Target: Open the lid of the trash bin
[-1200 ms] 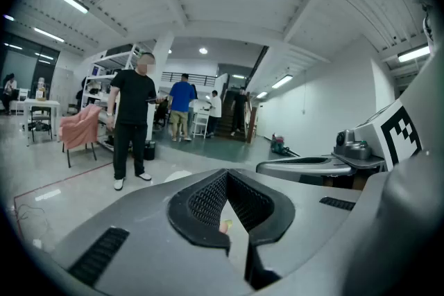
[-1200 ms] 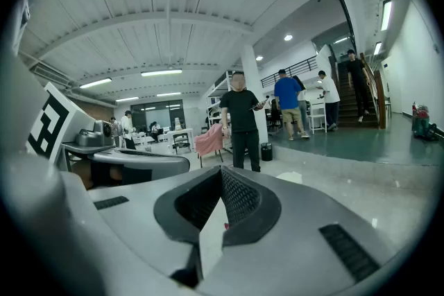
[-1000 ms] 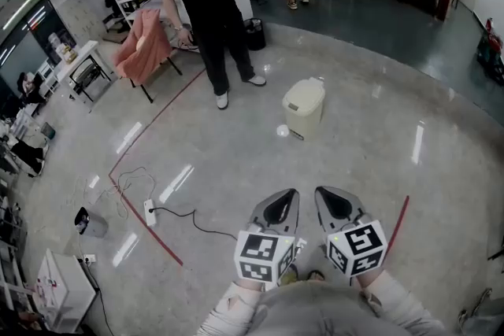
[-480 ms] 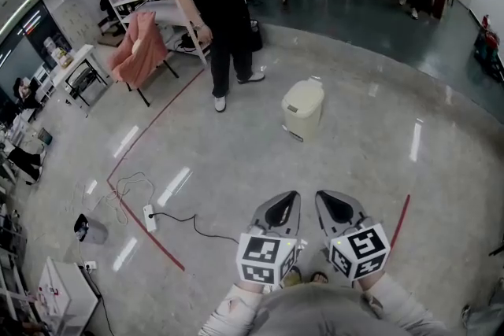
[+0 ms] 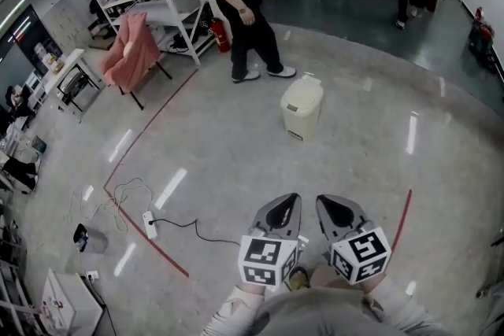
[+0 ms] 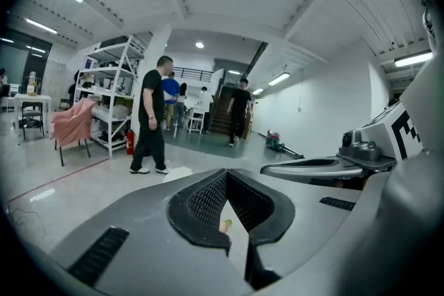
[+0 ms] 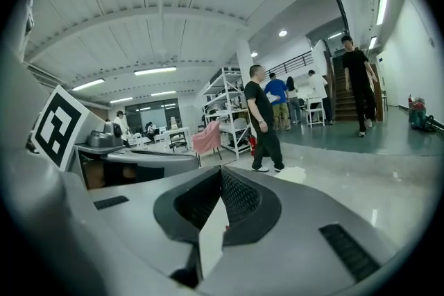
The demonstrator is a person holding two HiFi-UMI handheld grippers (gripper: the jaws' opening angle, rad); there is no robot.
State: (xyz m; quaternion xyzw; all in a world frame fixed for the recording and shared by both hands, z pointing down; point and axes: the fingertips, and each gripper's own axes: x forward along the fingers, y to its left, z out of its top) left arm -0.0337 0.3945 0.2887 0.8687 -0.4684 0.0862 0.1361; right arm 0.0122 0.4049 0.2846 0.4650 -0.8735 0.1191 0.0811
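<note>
as left hand-held gripper (image 5: 292,198) hovers, trash bin (image 5: 302,108) well ahead

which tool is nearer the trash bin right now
Left, but only just. The left tool sits well short of the trash bin, slightly to its left; the right tool is equally short, a bit further off to its right.

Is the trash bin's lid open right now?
No, the head view shows the trash bin standing on the floor with its lid down flat on top.
</note>
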